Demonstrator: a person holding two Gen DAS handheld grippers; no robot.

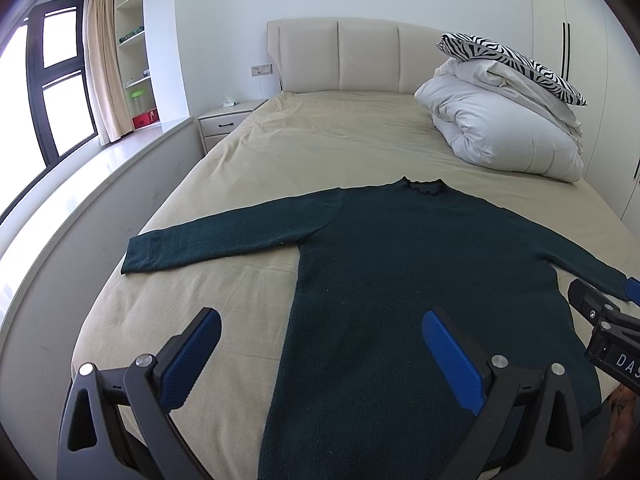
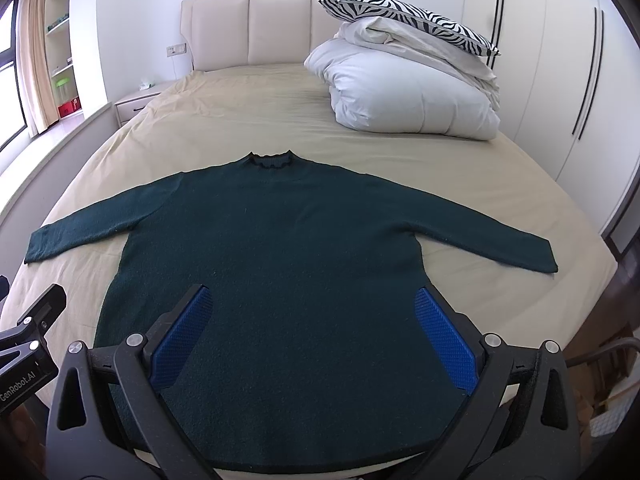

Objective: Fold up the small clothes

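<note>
A dark green long-sleeved sweater [image 1: 400,264] lies flat on the beige bed sheet [image 1: 320,136], collar away from me and both sleeves spread out; it also shows in the right wrist view [image 2: 280,248]. My left gripper [image 1: 322,334] is open and empty, held above the sweater's lower left side. My right gripper [image 2: 312,312] is open and empty, held above the sweater's lower middle. The left sleeve cuff [image 1: 136,254] lies near the bed's left edge. The right sleeve cuff [image 2: 540,256] lies near the right edge.
A folded white duvet [image 2: 408,92] with a zebra-print pillow [image 2: 404,16] on top sits at the bed's far right. A padded headboard [image 2: 248,32] stands at the back, a nightstand [image 1: 228,120] and window ledge [image 1: 100,184] at left, and wardrobe doors [image 2: 560,60] at right.
</note>
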